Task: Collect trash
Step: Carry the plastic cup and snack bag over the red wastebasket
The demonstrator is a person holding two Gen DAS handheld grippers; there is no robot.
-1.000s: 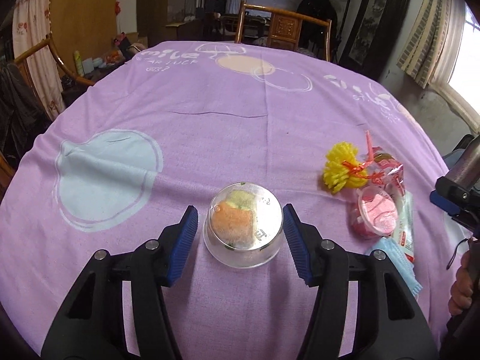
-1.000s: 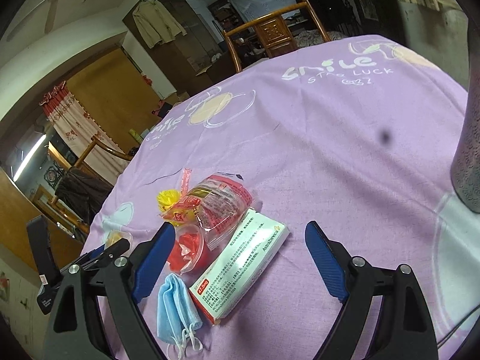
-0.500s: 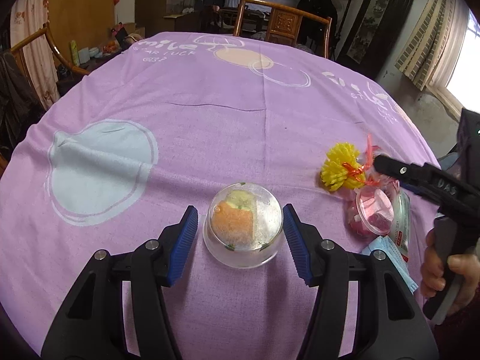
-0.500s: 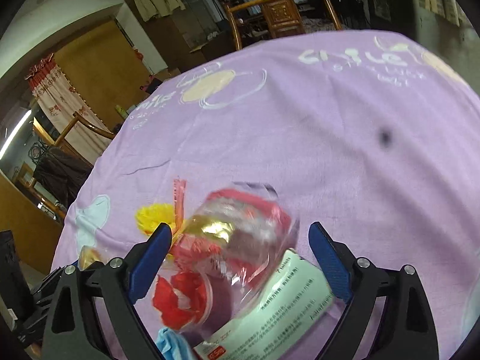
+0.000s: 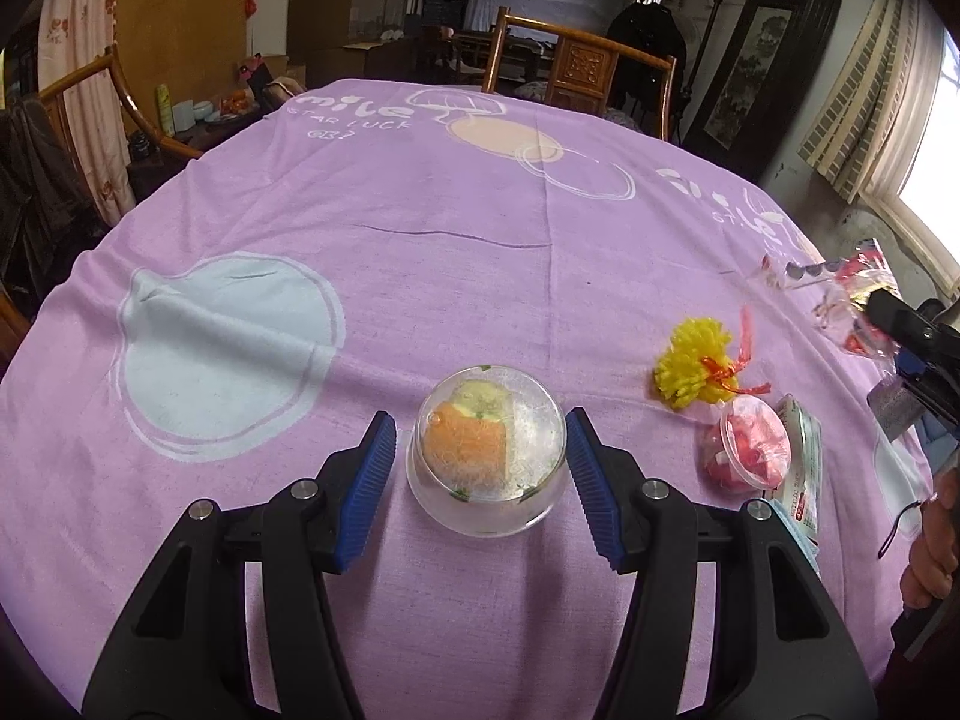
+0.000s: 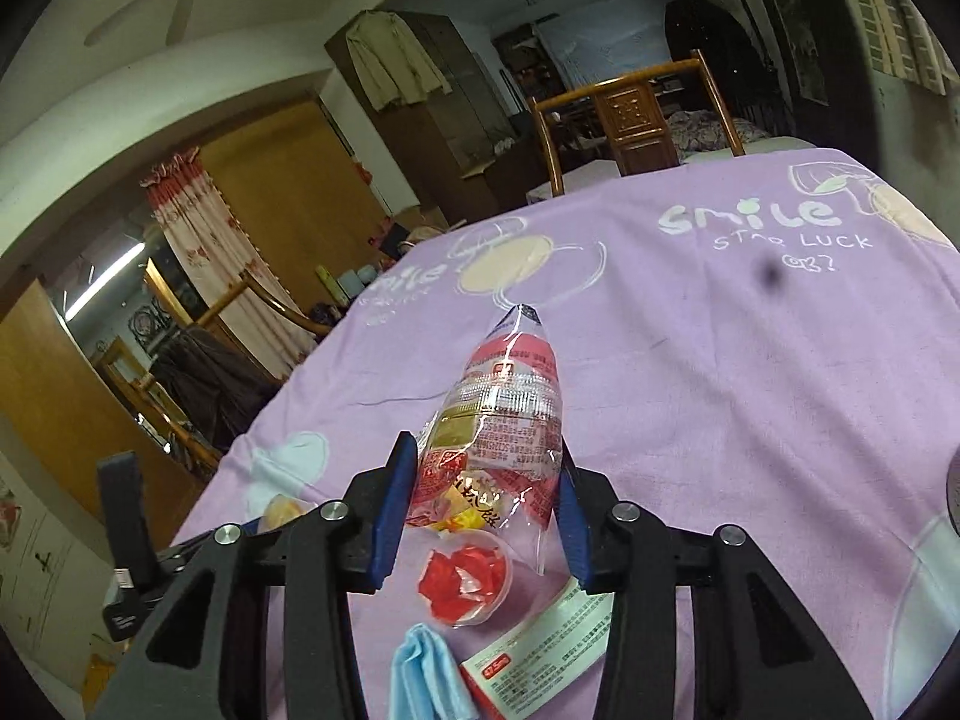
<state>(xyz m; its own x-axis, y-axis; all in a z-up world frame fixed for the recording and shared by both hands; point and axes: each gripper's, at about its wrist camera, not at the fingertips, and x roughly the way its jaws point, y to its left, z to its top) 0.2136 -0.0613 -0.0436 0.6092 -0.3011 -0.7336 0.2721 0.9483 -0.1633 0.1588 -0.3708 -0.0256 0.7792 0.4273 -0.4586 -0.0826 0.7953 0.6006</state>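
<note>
My left gripper (image 5: 480,420) is shut on a clear bowl (image 5: 486,450) with orange and pale green scraps inside, low over the purple tablecloth (image 5: 420,228). The jaws of my right gripper (image 6: 486,450) are closing, and both pads press a clear snack wrapper (image 6: 504,414) with red print, held above the table. From the left wrist view that wrapper (image 5: 852,288) hangs at the far right. Under it lie a clear cup of red scraps (image 6: 462,579), a white printed packet (image 6: 540,654) and a blue face mask (image 6: 426,678). A yellow pom-pom (image 5: 690,372) lies beside the cup (image 5: 747,450).
A wooden chair (image 5: 585,66) stands at the table's far side, another chair (image 5: 120,108) at the left. A person's hand (image 5: 936,546) holds the right gripper's handle at the right edge. A grey metal object (image 6: 954,492) stands at the right of the table.
The right gripper's jaws went from wide apart to pressing on the snack wrapper, which rose off the pile. The left gripper kept the bowl between its pads, tilting only slightly.
</note>
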